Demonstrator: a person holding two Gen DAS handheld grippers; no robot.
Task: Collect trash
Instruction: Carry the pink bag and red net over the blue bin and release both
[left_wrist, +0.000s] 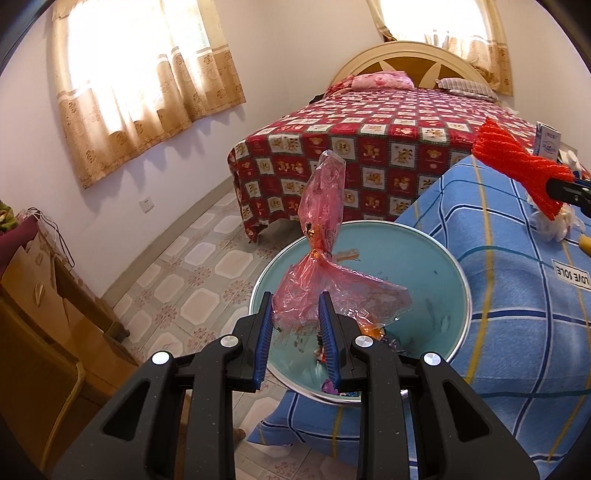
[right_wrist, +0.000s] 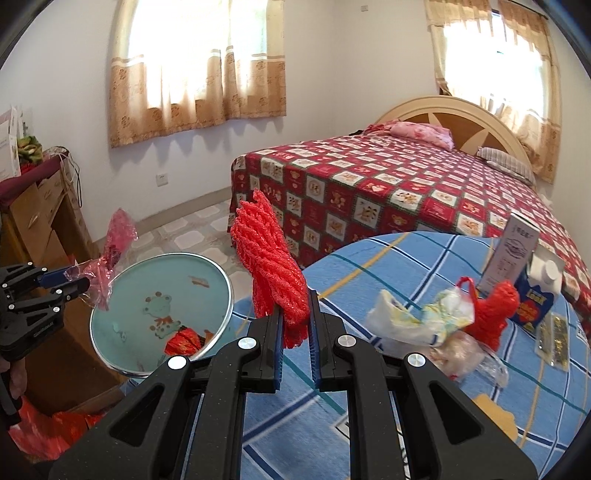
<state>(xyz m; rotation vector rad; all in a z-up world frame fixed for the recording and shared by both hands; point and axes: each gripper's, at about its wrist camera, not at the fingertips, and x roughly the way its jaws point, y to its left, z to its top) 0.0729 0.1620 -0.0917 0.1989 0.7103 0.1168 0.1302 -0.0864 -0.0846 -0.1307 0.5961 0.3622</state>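
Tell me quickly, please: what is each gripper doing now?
Left gripper: closed on the pink plastic bag, above the basin.
Right gripper: closed on the red foam net.

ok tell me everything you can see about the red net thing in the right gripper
The red net is a bunched sleeve of foam mesh, bright orange-red, soft and ribbed-looking. It stands upright out of the right gripper, whose jaws are shut on its lower part; a short end hangs below the pads and the longer part fans out above. It is held in the air over the edge of the blue checked cloth, beside the bin, touching nothing but the jaws.
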